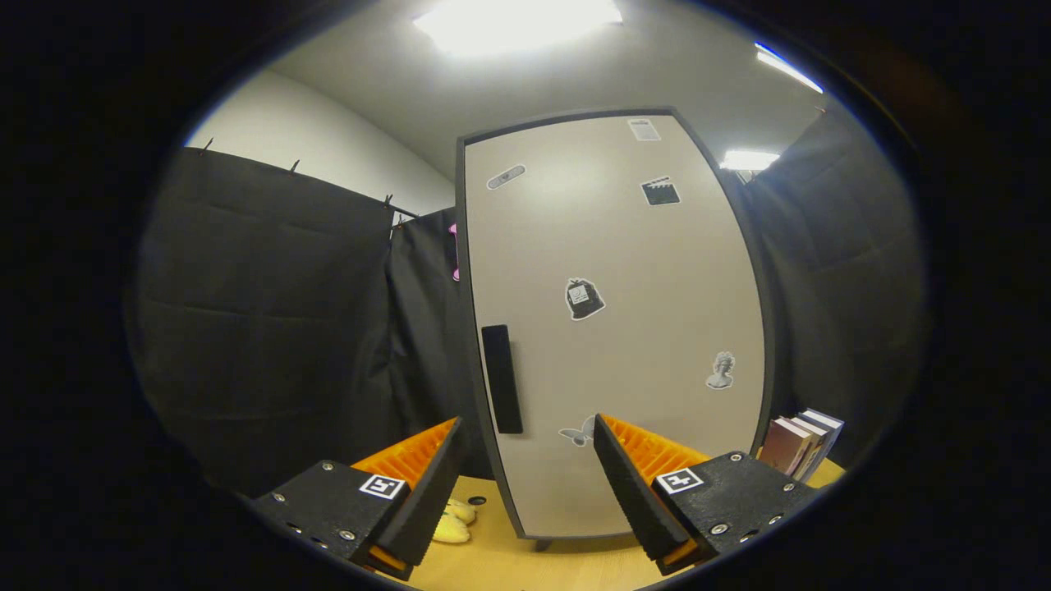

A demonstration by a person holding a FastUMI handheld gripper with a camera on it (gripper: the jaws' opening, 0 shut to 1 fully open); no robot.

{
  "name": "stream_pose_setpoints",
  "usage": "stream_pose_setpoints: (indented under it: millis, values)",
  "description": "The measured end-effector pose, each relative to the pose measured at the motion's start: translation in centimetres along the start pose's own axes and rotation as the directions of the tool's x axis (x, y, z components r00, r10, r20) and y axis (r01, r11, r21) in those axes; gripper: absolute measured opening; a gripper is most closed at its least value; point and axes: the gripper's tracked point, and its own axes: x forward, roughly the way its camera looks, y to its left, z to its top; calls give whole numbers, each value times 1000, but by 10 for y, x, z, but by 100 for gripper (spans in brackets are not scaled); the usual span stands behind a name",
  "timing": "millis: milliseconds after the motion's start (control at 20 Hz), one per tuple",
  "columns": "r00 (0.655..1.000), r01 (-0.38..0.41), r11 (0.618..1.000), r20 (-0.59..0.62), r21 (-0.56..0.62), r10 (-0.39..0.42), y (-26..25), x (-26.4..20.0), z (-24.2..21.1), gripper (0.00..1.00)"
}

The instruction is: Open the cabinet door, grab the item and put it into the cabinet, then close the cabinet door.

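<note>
The hand-held gripper (528, 460) is spread wide and grips nothing, facing the closed cabinet door (616, 328), which stands upright with its long axis vertical. A dark vertical handle (502, 378) sits near the door's left edge. A yellow item (453, 522) lies on the worktop (525, 566) beside the left finger; books (800, 443) stand right of the cabinet.

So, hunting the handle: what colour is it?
Black, on the beige cabinet door; handle clearest in gripper view.
</note>
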Motion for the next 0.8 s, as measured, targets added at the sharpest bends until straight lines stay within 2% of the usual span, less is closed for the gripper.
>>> stream_pose_setpoints:
  millis: [300,500,600,800]
  values:
    - [1000,-13,999,-23,-45,12,19,55,-1,95]
    - [999,23,998,-36,-54,-25,17,91,-4,93]
    - [997,28,999,-67,-45,-31,17,107,-9,88]
    - [994,25,999,-110,-45,-29,21,129,-21,67]
